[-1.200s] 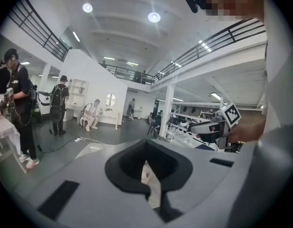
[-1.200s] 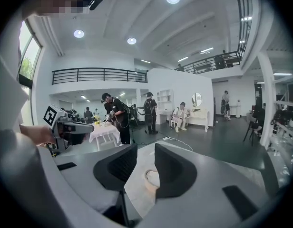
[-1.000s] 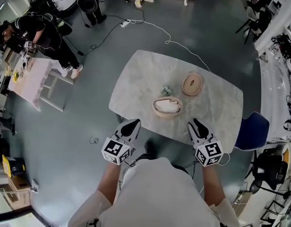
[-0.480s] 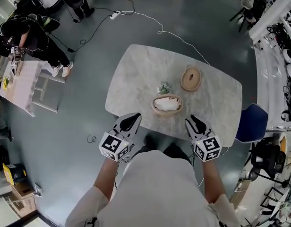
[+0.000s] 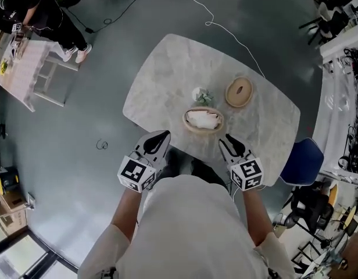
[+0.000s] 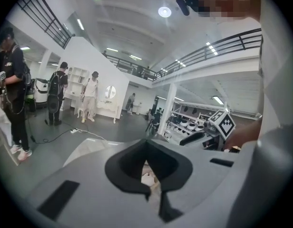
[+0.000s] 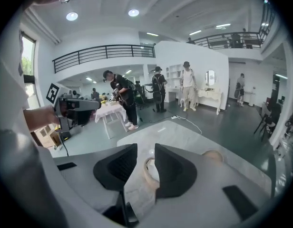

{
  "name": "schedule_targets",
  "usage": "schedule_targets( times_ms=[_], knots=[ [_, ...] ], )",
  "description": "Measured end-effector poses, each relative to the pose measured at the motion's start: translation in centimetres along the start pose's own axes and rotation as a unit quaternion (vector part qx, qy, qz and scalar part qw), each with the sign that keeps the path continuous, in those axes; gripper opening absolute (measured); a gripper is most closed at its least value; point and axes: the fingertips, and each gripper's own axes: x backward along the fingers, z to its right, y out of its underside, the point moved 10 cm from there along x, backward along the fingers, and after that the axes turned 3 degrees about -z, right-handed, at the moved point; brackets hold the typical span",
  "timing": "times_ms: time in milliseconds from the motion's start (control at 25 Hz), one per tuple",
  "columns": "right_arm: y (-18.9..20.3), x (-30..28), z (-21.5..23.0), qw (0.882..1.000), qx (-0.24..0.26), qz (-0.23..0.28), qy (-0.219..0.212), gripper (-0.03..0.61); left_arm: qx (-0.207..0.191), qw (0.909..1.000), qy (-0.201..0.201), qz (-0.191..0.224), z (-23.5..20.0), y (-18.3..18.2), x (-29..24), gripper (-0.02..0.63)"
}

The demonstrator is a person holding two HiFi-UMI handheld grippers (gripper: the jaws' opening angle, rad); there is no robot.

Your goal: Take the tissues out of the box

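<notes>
- The tissue box (image 5: 203, 131) is sitting open near the front edge of the marble table (image 5: 161, 80), with white tissues (image 5: 202, 119) bunched inside it.
- The round lid (image 5: 239, 92) is lying apart from the box, further back and to the right.
- A small green-and-white thing (image 5: 201, 95) is sitting just behind the box; it is too small to identify.
- The left gripper (image 5: 165, 135) is hovering off the table's near edge, short of the box. In the left gripper view its jaws are meeting at the tips, holding nothing.
- Through the small gap under those tips, only a sliver of the box is peeking out; the gripper's body is covering the rest.
- The right gripper (image 5: 223, 139) is hanging at the near edge too, with its jaws standing apart and empty.
- In the right gripper view the box is showing in the gap, well beyond the pads, its near part cut off by the gripper.
- The person's torso is blocking the floor right below the head camera.
- A blue chair (image 5: 301, 161) is poking out from under the table's right end, mostly hidden.
</notes>
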Motion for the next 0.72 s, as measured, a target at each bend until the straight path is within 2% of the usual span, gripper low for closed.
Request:
schedule_targets(
  times_ms=[320, 560, 720],
  knots=[
    [0.8, -6.3, 1.9, 0.994, 0.058, -0.061, -0.074, 0.132, 0.034, 0.9977, -0.058, -0.003, 0.1, 1.9, -0.4, 0.008],
    [2.6, -11.0, 2.9, 0.982, 0.101, -0.111, -0.113, 0.132, 0.061, 0.9939, -0.090, -0.015, 0.8, 3.7, -0.3, 0.008],
    [5.5, -13.9, 4.1, 0.973, 0.110, -0.153, -0.130, 0.132, 0.079, 0.9910, -0.106, -0.024, 1.7, 5.6, -1.0, 0.008]
  ],
)
